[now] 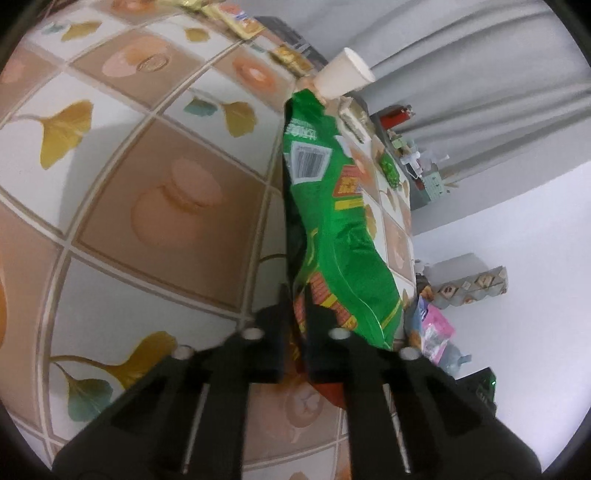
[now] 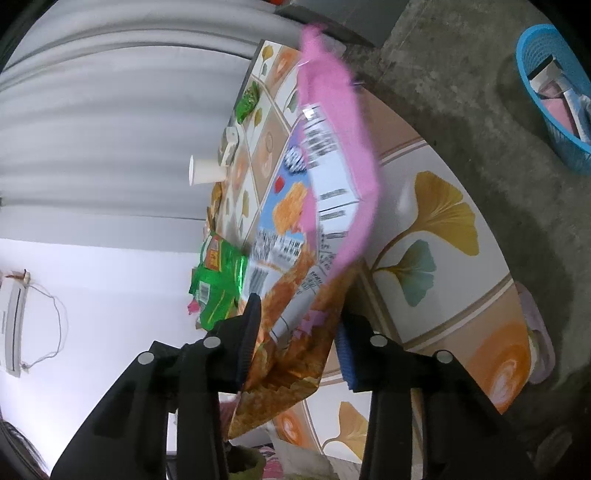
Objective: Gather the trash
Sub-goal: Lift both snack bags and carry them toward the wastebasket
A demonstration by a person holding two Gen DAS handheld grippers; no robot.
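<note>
My left gripper is shut on the bottom edge of a green snack bag and holds it up above the patterned tablecloth. The same green bag shows in the right wrist view. A pink and orange snack bag lies between the fingers of my right gripper. The fingers stand apart, and the bag is blurred. A white paper cup stands on the table beyond the green bag; it also shows in the right wrist view.
A blue basket with wrappers in it stands on the concrete floor beside the table. More wrappers lie on the table: yellow ones and a small green one. Grey curtains hang behind.
</note>
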